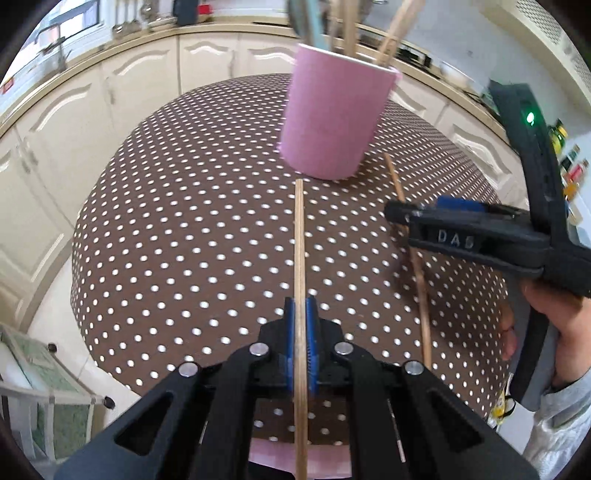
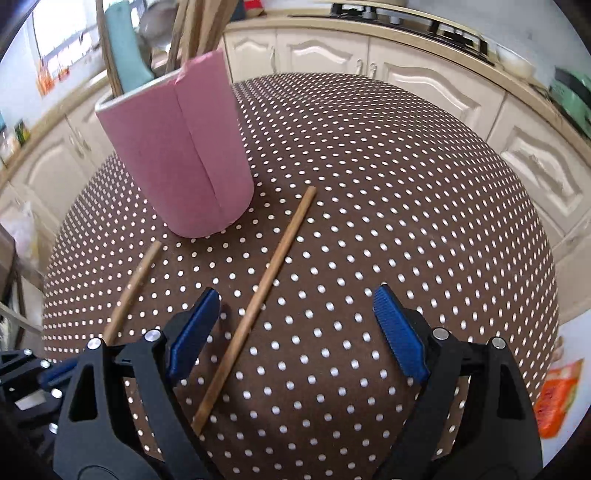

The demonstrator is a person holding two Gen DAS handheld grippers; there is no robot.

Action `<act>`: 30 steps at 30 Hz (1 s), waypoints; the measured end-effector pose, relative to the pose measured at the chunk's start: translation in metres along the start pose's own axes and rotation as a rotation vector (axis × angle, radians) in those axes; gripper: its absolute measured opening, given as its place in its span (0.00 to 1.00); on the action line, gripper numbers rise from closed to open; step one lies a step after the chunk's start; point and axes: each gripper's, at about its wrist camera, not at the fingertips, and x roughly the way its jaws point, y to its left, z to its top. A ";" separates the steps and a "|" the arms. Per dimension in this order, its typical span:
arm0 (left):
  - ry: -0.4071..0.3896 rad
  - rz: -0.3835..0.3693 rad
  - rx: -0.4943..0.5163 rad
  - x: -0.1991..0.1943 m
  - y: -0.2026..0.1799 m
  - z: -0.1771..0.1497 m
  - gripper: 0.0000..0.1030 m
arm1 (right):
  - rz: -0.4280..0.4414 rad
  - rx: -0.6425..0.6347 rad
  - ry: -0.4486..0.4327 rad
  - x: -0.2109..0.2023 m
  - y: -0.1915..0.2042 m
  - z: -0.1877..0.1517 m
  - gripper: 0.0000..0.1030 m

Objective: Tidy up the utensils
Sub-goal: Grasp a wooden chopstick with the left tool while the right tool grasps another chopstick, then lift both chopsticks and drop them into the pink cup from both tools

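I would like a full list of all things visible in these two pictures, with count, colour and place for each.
Holder: one, pink, upright on the table, far side.
Utensils in holder: several wooden sticks and a teal piece, exact count unclear.
Held chopstick: one, light wood, clamped in the left tongs, pointing toward the holder.
Loose chopstick: one, brown wood, lying on the table between the right tongs' fingers.
Table: one, brown cloth with white dots.
Cabinets: cream, behind the table.
Stove: one, dark, on the counter.
Left tongs: black with blue pads, shut on the chopstick.
Right tongs: black with blue pads, open.
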 end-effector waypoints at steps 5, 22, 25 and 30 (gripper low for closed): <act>0.024 -0.012 -0.011 0.004 0.016 0.016 0.06 | 0.035 -0.070 0.078 0.001 0.004 0.017 0.30; 0.131 -0.083 0.012 0.034 0.029 0.060 0.08 | 0.109 -0.149 0.306 0.010 -0.025 0.049 0.15; 0.092 -0.092 -0.005 0.028 0.031 0.053 0.07 | 0.125 -0.139 0.281 0.011 -0.018 0.050 0.08; 0.027 -0.101 -0.047 0.012 0.037 0.042 0.06 | 0.162 -0.102 0.200 -0.004 -0.028 0.041 0.06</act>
